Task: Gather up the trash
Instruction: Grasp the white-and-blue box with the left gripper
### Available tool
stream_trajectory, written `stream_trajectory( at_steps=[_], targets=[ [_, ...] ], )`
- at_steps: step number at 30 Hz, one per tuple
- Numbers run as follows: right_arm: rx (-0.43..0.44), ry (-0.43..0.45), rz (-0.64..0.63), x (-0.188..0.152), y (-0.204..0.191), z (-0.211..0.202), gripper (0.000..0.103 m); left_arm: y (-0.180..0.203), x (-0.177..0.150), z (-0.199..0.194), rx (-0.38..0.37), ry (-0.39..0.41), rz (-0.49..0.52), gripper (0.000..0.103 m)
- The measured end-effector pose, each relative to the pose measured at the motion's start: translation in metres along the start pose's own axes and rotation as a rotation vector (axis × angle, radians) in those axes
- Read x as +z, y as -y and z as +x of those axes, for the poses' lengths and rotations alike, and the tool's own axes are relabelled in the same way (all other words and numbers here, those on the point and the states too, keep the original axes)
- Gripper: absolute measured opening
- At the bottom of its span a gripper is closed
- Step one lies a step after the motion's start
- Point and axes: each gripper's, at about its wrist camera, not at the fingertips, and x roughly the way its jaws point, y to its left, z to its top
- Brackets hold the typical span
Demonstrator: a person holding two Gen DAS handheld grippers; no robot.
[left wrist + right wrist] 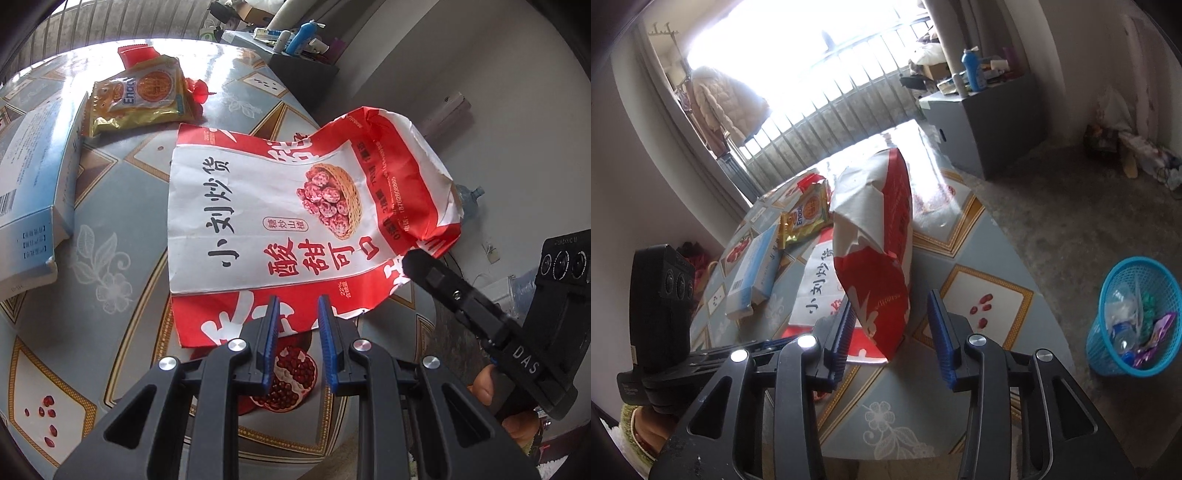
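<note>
Hovering with blue jaws apart: left gripper [297, 341], over the near edge of the red-and-white snack bag [280, 206] on the table [122, 258]. Right gripper [892, 332] perhaps pinching the bag's lifted corner, hard to tell. Maybe slipping loose before reaching the blue bin [1130, 317].

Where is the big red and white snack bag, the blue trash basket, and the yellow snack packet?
red and white snack bag [258, 206], left wrist view, white front panel.
blue trash basket [1099, 339], right wrist view, mesh wall.
yellow snack packet [147, 96], left wrist view, printed front.
</note>
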Motion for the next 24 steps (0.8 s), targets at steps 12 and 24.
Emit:
stream_trajectory(
  at_steps=[12, 24],
  targets=[
    [-0.013, -0.050, 0.044, -0.001, 0.012, 0.014, 0.008, 0.001, -0.004, -0.013, 0.020, 0.041, 0.023, 0.020],
    [-0.093, -0.001, 0.044, 0.009, 0.019, 0.011, 0.002, -0.038, 0.015, -0.080, 0.162, 0.229, -0.024, 0.033]
  ],
)
